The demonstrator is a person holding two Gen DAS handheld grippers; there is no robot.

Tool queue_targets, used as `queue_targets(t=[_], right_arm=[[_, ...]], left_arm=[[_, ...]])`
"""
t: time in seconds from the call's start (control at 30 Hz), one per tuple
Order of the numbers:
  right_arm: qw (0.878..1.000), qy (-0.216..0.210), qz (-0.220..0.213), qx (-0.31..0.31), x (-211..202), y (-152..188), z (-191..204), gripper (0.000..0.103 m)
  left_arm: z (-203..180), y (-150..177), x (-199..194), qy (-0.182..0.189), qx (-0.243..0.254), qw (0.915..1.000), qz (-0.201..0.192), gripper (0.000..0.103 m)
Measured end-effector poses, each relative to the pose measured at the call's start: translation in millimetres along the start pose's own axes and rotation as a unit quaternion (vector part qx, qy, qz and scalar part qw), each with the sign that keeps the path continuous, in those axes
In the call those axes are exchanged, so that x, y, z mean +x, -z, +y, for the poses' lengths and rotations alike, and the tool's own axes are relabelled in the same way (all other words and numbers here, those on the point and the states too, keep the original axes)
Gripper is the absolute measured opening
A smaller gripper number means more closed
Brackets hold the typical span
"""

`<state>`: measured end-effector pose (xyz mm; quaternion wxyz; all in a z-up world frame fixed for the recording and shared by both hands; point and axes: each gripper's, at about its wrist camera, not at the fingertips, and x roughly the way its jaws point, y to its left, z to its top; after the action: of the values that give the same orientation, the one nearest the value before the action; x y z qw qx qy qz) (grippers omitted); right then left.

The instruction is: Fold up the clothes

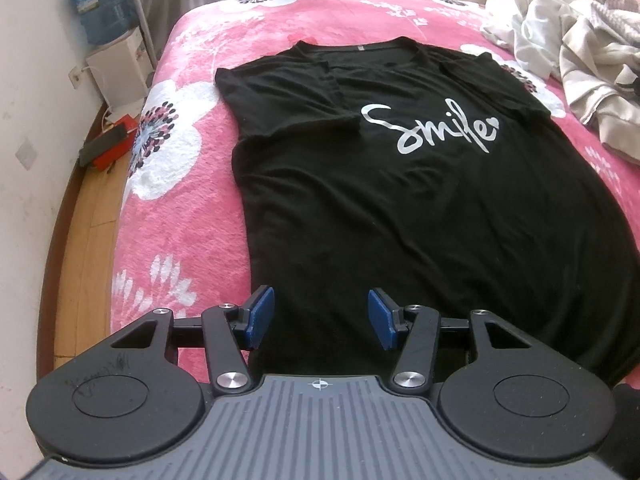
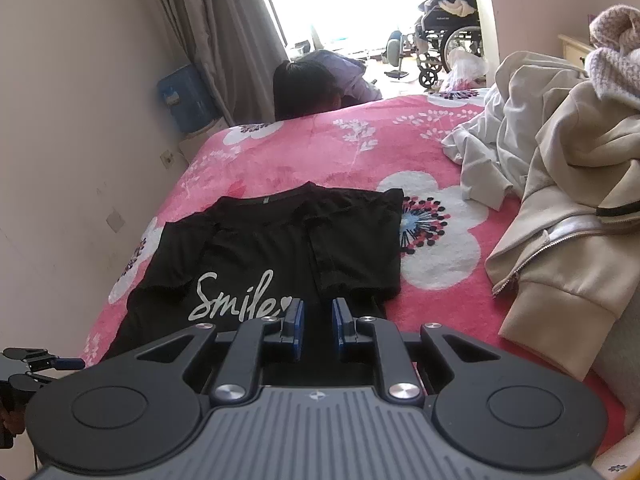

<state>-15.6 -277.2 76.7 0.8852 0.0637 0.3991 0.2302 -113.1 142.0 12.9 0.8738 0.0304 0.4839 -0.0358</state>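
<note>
Black "Smile" T-shirt lies flat on the pink floral blanket, both sleeves folded in over the chest. Left gripper hovers over its near hem, jaws apart and empty; right gripper hangs above the shirt, jaws narrowly parted, gripping nothing. Cream hoodie pile sits far right.

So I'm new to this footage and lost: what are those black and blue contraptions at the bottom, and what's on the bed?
Each is a hand-held claw with a camera looking along its fingers, so there are two pictures. The left claw stands open above the hem of a black T-shirt printed "Smile", spread on a pink flowered blanket. The right claw hovers over the same shirt, its blue pads close together but holding nothing. Both sleeves are folded in. A heap of pale clothes waits to the right.
</note>
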Motion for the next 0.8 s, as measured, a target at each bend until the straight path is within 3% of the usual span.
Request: queue_targets(t=[0.3,0.53,0.8], right_arm=[[1.000,0.005,0.024,-0.009,3.5,17.3,-3.8,0.017],[0.988,-0.004,0.125,-0.090,72.1,40.5,17.6,0.017],[0.979,-0.046,0.139,-0.139,154.3,42.3,46.7,0.017]], left_arm=[[8.7,8.8,-6.1,0.002,-0.018,0.9998,-0.008,0.052],[18.4,22.2,-3.5,0.009,-0.028,0.9996,0.002,0.052],[13.8,31.0,-1.4,0.009,0.009,0.9999,0.007,0.052]])
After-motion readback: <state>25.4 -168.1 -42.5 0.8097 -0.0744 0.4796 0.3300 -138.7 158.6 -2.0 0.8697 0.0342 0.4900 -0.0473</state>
